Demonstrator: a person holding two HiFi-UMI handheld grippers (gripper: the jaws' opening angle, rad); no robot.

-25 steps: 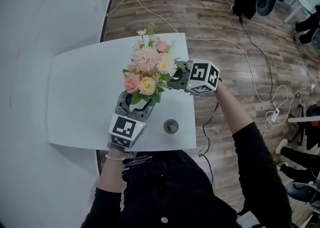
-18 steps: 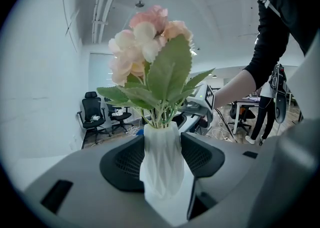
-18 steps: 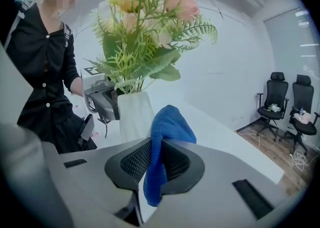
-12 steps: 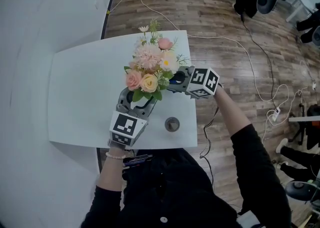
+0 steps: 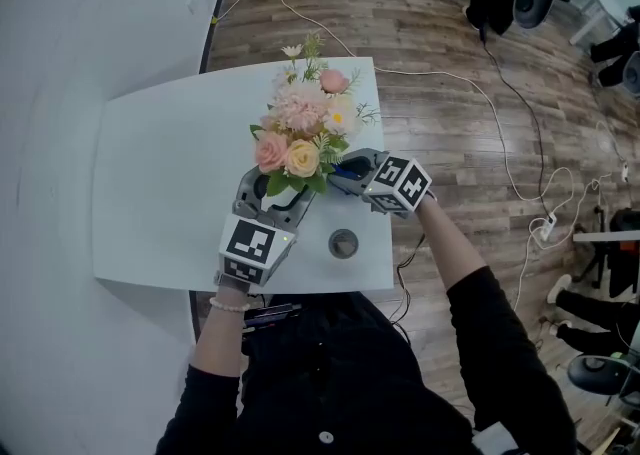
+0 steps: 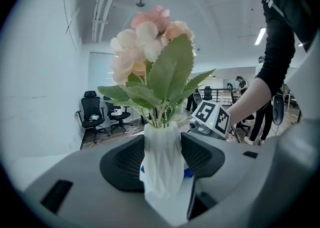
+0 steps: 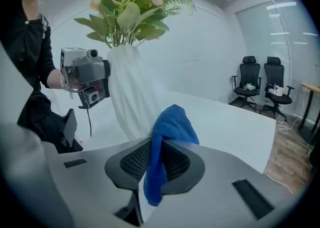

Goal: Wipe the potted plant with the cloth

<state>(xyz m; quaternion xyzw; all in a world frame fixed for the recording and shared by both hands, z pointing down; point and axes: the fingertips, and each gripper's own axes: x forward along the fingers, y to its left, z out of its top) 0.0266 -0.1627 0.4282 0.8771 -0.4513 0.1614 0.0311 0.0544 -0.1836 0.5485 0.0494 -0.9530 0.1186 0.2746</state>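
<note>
A white faceted vase (image 6: 161, 164) (image 7: 131, 91) holds pink, peach and cream flowers (image 5: 302, 133) with green leaves, standing on the white table (image 5: 160, 183). My left gripper (image 5: 283, 205) (image 6: 161, 168) is shut on the vase's body. My right gripper (image 5: 340, 171) (image 7: 159, 164) is shut on a blue cloth (image 7: 162, 147) (image 5: 338, 174), held low beside the vase's right side. The cloth's top lies close to the vase wall; whether they touch I cannot tell.
A small round grey object (image 5: 343, 243) lies on the table near its front edge. The table's right edge (image 5: 381, 183) drops to a wood floor with cables (image 5: 500, 133). Office chairs (image 7: 260, 84) stand beyond.
My right gripper with the cloth has moved down and toward the person, from beside the flowers to the vase's lower side. The left gripper stays on the vase.
</note>
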